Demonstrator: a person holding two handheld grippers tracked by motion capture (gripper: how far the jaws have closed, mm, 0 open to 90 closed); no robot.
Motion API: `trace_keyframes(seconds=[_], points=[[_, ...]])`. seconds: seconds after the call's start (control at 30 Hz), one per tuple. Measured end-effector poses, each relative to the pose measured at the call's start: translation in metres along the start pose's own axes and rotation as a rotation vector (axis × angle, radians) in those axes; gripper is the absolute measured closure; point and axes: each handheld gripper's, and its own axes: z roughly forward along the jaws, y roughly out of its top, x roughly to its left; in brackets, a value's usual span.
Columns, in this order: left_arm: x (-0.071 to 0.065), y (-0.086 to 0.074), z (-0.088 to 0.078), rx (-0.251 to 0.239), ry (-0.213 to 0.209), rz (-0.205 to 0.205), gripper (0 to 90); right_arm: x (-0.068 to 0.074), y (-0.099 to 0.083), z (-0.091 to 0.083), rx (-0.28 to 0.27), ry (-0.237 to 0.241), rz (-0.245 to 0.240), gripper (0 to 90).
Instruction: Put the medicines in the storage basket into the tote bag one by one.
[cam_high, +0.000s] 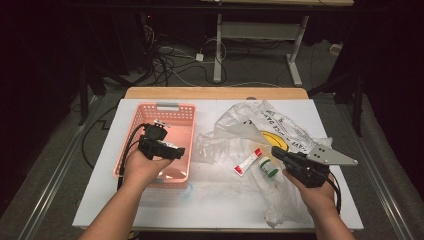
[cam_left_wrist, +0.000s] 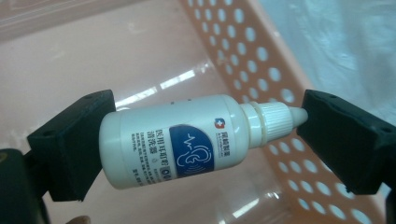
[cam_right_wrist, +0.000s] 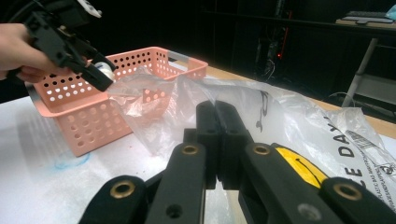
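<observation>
Tongs in the left hand (cam_high: 167, 150) pinch a small white dropper bottle (cam_left_wrist: 187, 140) end to end, one pad against its base and the other against the tip of its ribbed cap, and hold it over the pink basket (cam_high: 186, 117) at the surface's left side. That lengthwise grip looks slippery, since the cap tip offers only a narrow contact, so the person would do well to lower the bottle close to the basket floor before spreading the pads, keeping it clear of the perforated wall. Right tongs (cam_right_wrist: 217, 140) are pressed together on nothing, resting above the crumpled clear bag (cam_high: 270, 125) near the surface's right edge. Beside them a red-and-white tube (cam_high: 248, 162) and a green-capped bottle (cam_high: 268, 167) lie on the plastic, likely next.
</observation>
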Motion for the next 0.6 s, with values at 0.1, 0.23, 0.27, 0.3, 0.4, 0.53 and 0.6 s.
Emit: trace_keyframes(seconds=[0.1, 0.23, 0.27, 0.3, 0.4, 0.53, 0.6], points=[[-0.009, -0.002, -0.008, -0.030, -0.016, 0.020, 5.9, 0.000, -0.001, 0.000, 0.003, -0.002, 0.002, 90.0], [-0.024, -0.005, -0.015, -0.055, -0.040, 0.059, 5.9, 0.000, -0.001, 0.001, 0.004, -0.001, 0.002, 90.0], [-0.028, -0.006, -0.017, -0.062, -0.045, 0.071, 5.9, 0.000, -0.001, 0.001, 0.004, -0.001, 0.001, 90.0], [-0.033, -0.006, -0.018, -0.069, -0.051, 0.081, 5.9, 0.000, -0.001, 0.001, 0.004, -0.001, 0.002, 90.0], [-0.046, -0.008, -0.022, -0.095, -0.078, 0.109, 5.9, 0.000, -0.001, 0.000, 0.003, -0.001, 0.002, 90.0], [-0.064, -0.009, -0.022, -0.102, -0.110, 0.154, 5.9, 0.000, 0.000, 0.000, 0.001, -0.002, 0.001, 90.0], [-0.073, -0.010, -0.021, -0.107, -0.126, 0.173, 5.9, 0.000, 0.000, -0.001, -0.003, -0.003, 0.003, 90.0]])
